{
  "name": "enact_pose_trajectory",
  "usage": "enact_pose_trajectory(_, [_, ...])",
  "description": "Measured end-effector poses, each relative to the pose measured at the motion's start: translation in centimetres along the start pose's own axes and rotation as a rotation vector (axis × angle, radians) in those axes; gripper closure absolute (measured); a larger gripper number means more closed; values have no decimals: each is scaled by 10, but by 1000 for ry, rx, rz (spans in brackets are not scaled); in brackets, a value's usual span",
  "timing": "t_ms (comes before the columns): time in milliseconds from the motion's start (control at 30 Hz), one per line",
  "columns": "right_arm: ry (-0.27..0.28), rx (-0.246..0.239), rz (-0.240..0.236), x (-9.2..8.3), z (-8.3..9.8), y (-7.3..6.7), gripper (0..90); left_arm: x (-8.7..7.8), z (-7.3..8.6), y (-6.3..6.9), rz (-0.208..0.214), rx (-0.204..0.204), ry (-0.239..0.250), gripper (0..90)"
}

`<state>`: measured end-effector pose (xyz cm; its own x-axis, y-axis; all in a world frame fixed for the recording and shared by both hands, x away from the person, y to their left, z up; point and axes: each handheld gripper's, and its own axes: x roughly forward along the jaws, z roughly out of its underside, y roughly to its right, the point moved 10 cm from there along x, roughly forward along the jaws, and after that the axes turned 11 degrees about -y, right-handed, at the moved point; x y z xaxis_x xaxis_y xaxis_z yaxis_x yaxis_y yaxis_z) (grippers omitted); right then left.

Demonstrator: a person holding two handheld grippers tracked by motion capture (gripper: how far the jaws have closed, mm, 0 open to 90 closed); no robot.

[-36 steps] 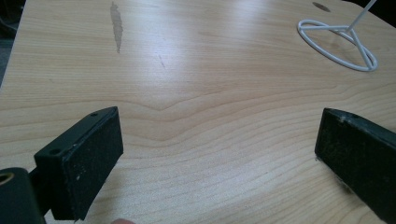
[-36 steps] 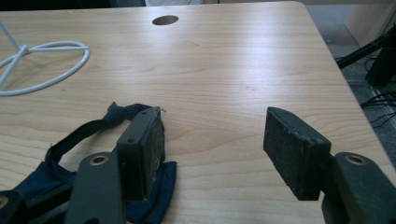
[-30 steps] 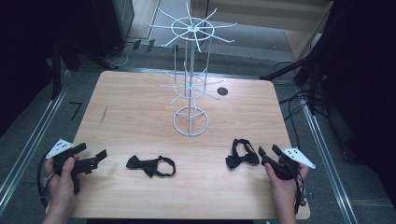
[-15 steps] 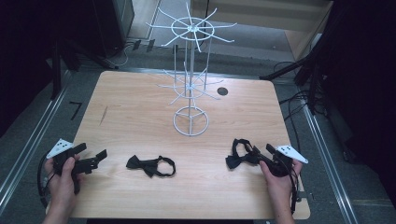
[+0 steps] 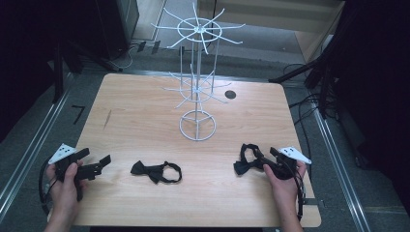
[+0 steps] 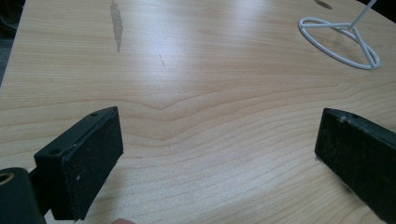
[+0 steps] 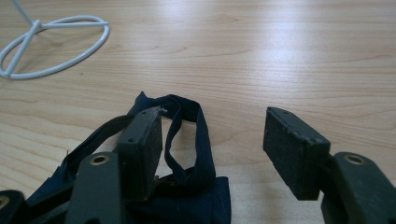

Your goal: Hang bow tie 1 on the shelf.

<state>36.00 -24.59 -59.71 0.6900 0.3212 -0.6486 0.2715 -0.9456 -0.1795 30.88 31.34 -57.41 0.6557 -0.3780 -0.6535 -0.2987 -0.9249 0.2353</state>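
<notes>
Two dark bow ties lie on the wooden table [image 5: 145, 121]. One bow tie [image 5: 155, 171] rests at the front middle. The other bow tie [image 5: 245, 161] lies at the front right, its strap looped. My right gripper [image 5: 267, 155] is at this tie, open. In the right gripper view the tie's dark blue strap [image 7: 203, 140] runs between the jaws of the right gripper [image 7: 215, 122], close to the left pad, and nothing presses on it. My left gripper [image 5: 95, 159] rests at the front left, open. In the left gripper view the left gripper [image 6: 219, 128] has bare wood between its pads.
A white wire display stand [image 5: 197, 87] with spoked tiers rises from a ring base [image 5: 197, 126] at the table's middle; the base also shows as a ring [image 6: 341, 43] and a ring [image 7: 51, 42]. A dark round hole [image 5: 230, 94] sits behind it. Cables hang off the right edge.
My right gripper has slid a little left onto the right bow tie, so the strap now lies between its jaws. The left gripper and the middle bow tie have not moved.
</notes>
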Motion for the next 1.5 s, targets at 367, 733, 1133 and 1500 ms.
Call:
enact_pose_trajectory(367, [-97, 14, 23, 19, -2, -6, 462, 0, 0, 0, 4, -5, 2, 14])
enact_pose_trajectory(733, [-138, 23, 4, 20, 3, -7, 718, 0, 0, 0, 5, -9, 5, 14])
enact_pose_trajectory(1133, [-105, -19, -9, 14, 3, -16, 895, 0, 0, 0, 7, -12, 2, 14])
enact_pose_trajectory(1500, [-35, -38, -8, 2, -9, -27, 898, 0, 0, 0, 6, -12, 4, 14])
